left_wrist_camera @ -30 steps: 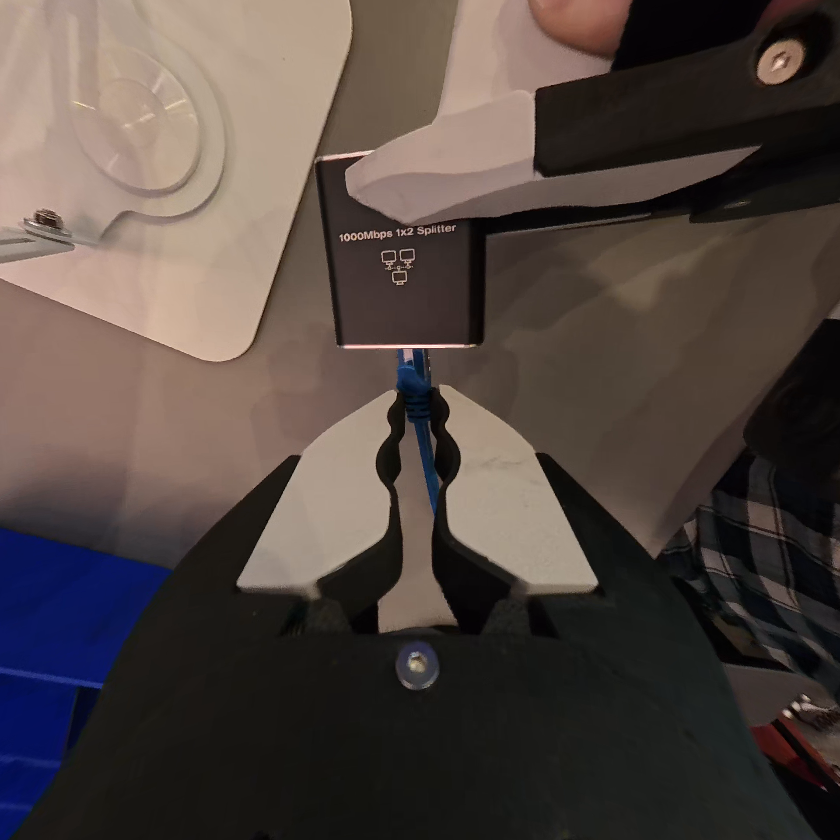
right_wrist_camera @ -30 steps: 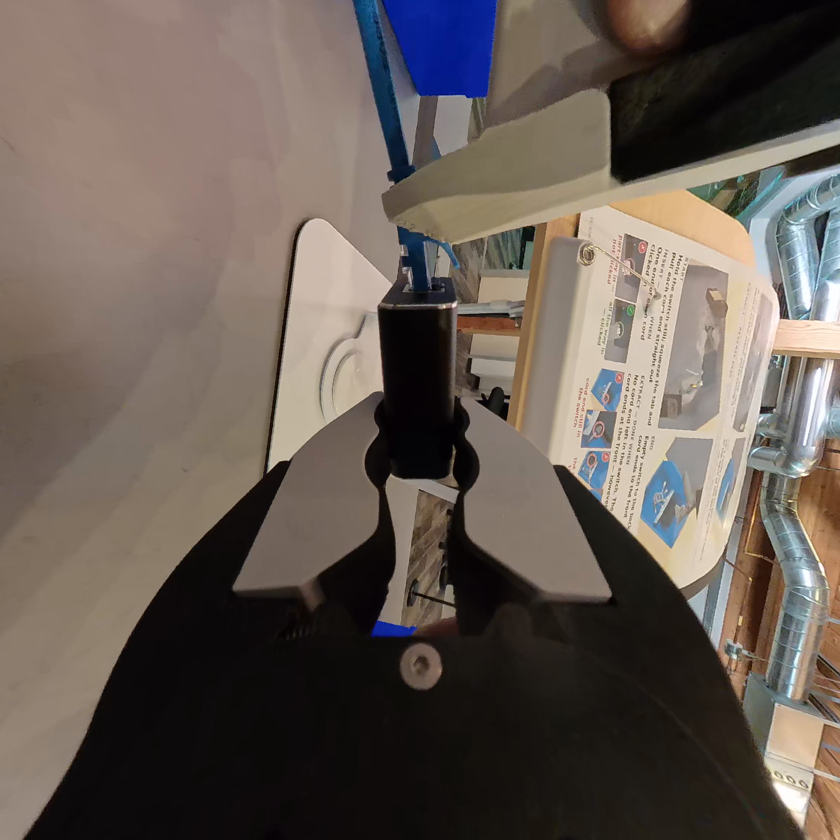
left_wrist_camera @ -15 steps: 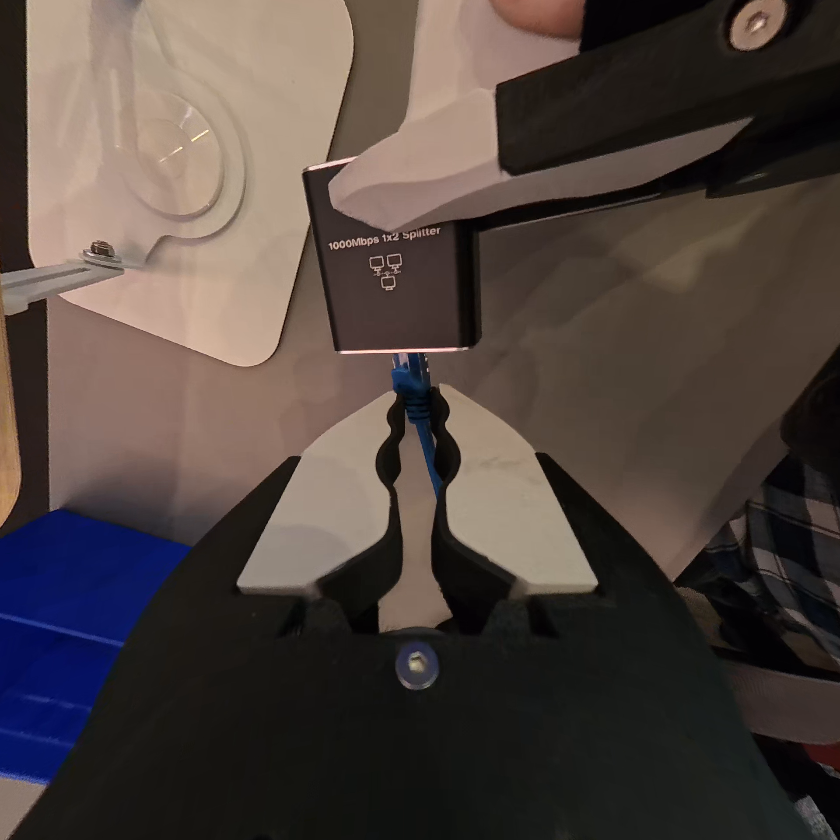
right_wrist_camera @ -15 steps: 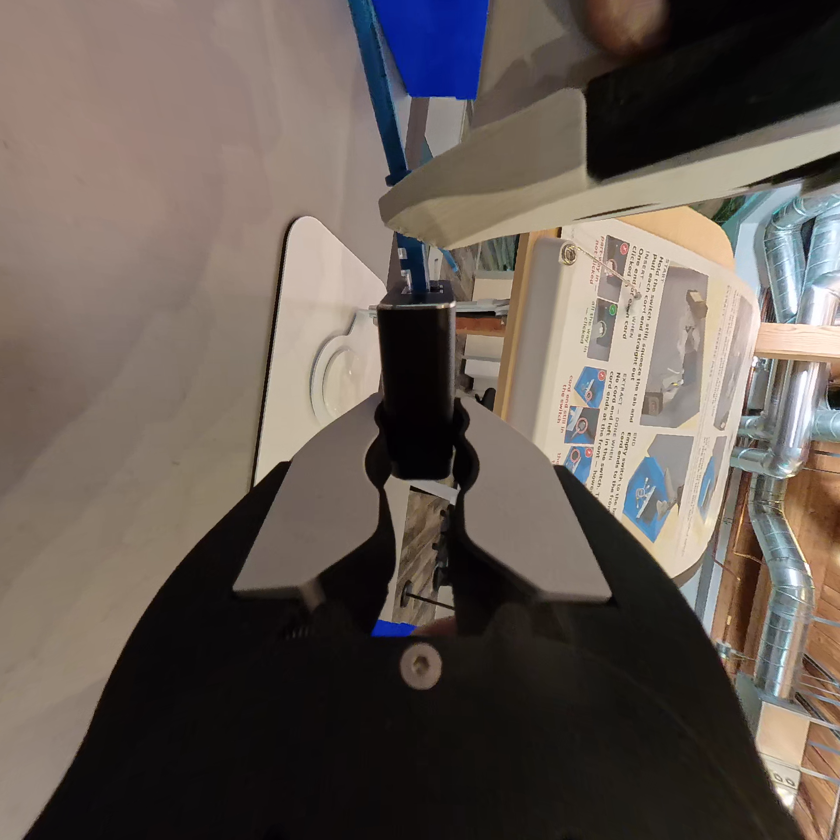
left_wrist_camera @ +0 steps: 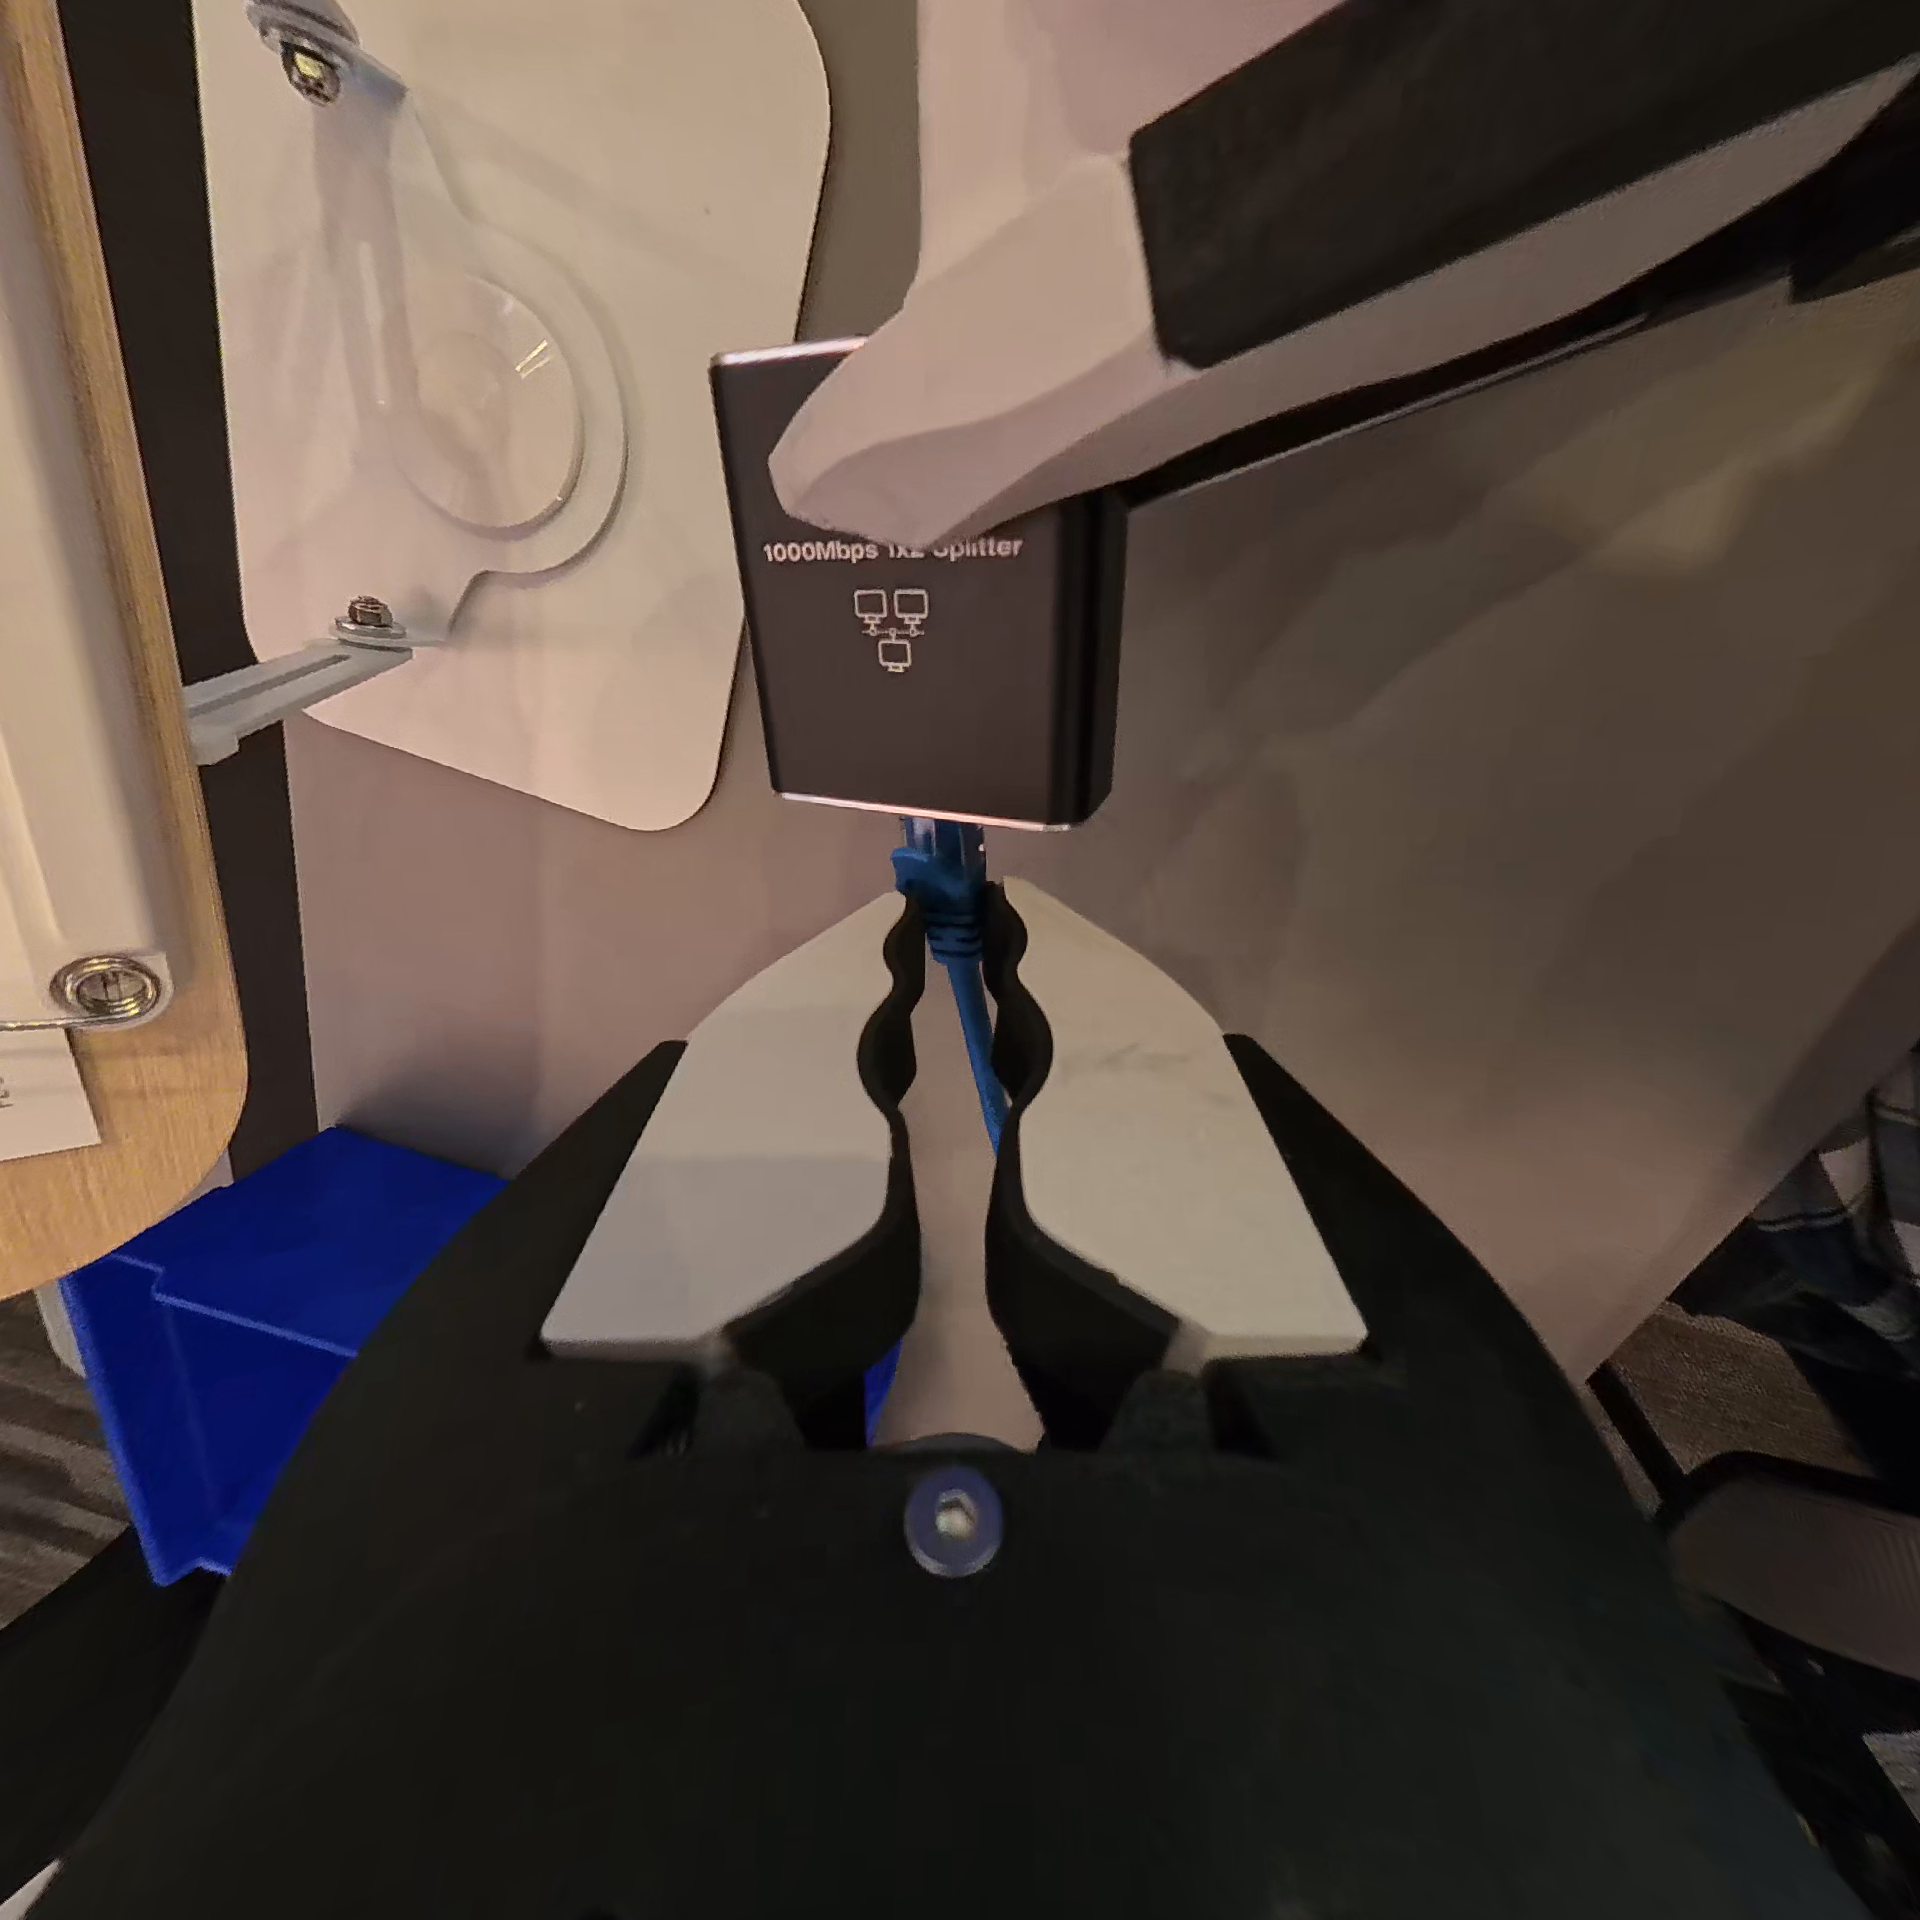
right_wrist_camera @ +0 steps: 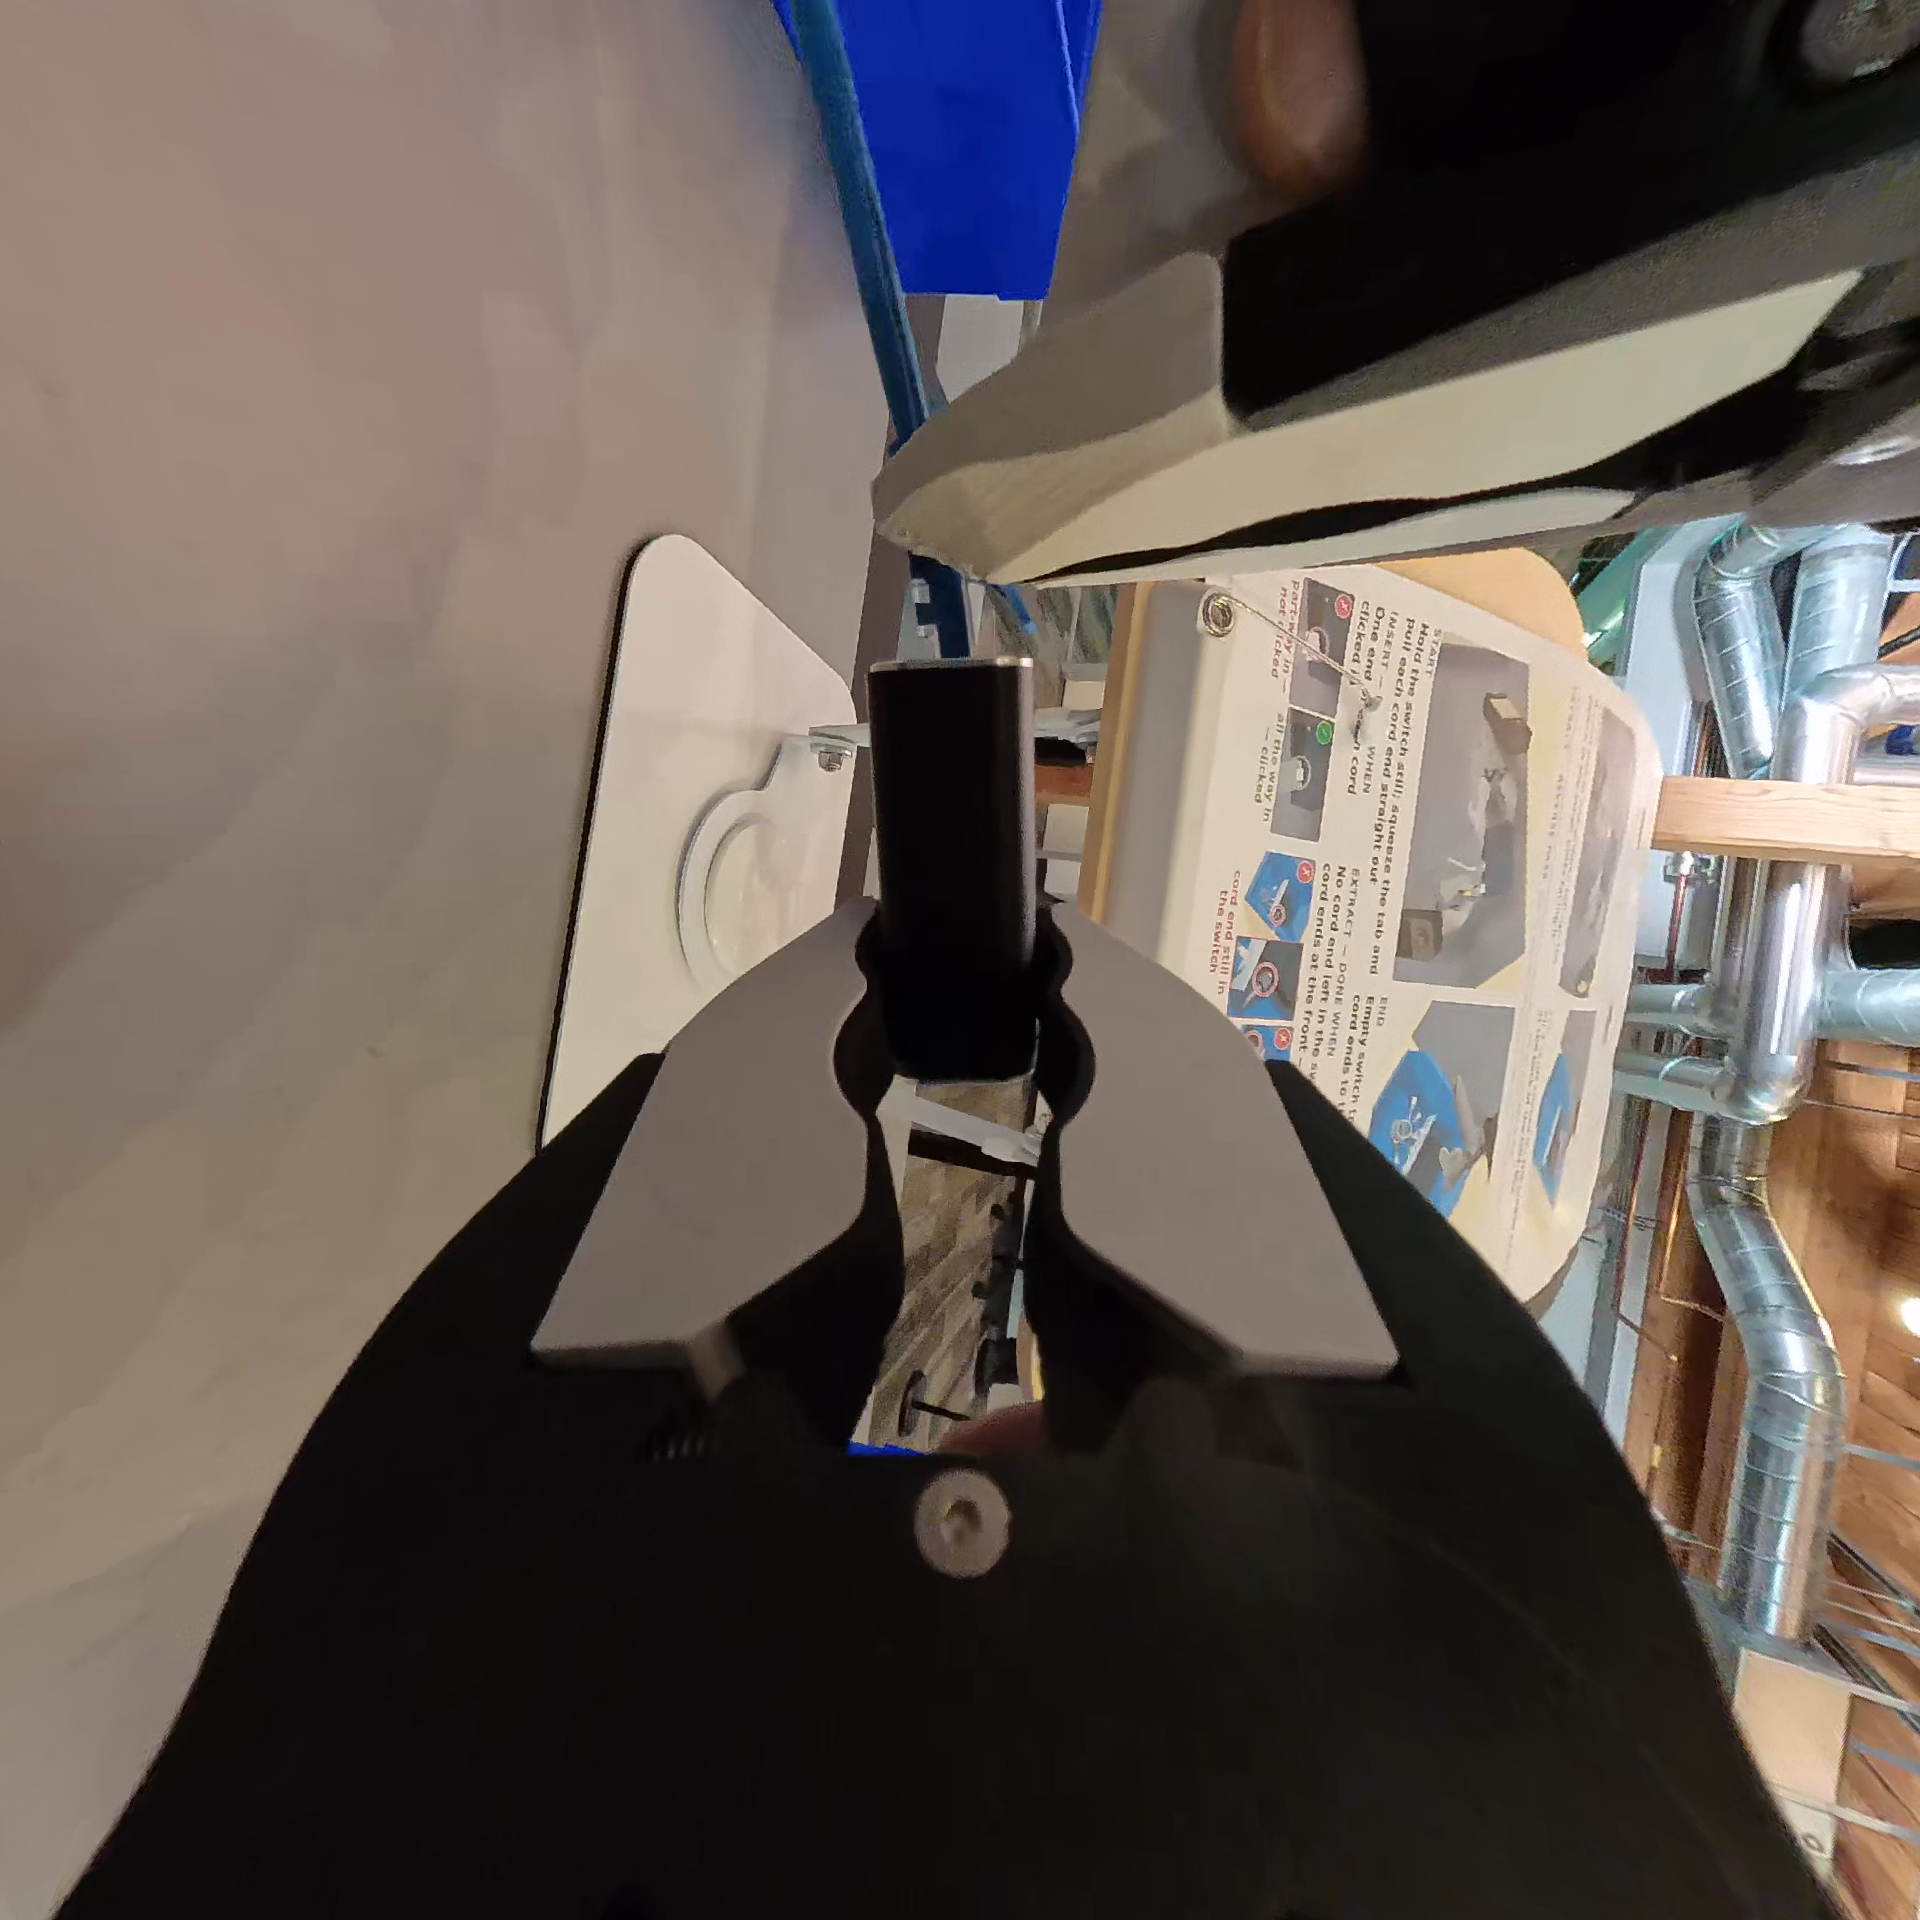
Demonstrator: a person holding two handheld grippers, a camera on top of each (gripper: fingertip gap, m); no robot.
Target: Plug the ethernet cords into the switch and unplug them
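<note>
Grey tabletop [left_wrist_camera: 1455, 831] forms the background, with a white plate [left_wrist_camera: 644, 312] bearing a clear round fitting at its far left edge. At the centre, the black switch [left_wrist_camera: 935, 665] is held clear of the table. The right gripper [right_wrist_camera: 951, 935] is clenched on one end of the switch, both pads pressed against its narrow sides. The blue ethernet cord [left_wrist_camera: 951, 914] enters the switch's near face, its plug seated in the port. The left gripper [left_wrist_camera: 951, 920] is nearly closed, its fingertips pinching the ribbed boot just behind the plug, and the cord trails back between the fingers. Beyond the table, a blue bin [left_wrist_camera: 260, 1320] sits low at left, beside a wooden board [left_wrist_camera: 135, 1091] carrying a printed instruction sheet [right_wrist_camera: 1455, 883].
</note>
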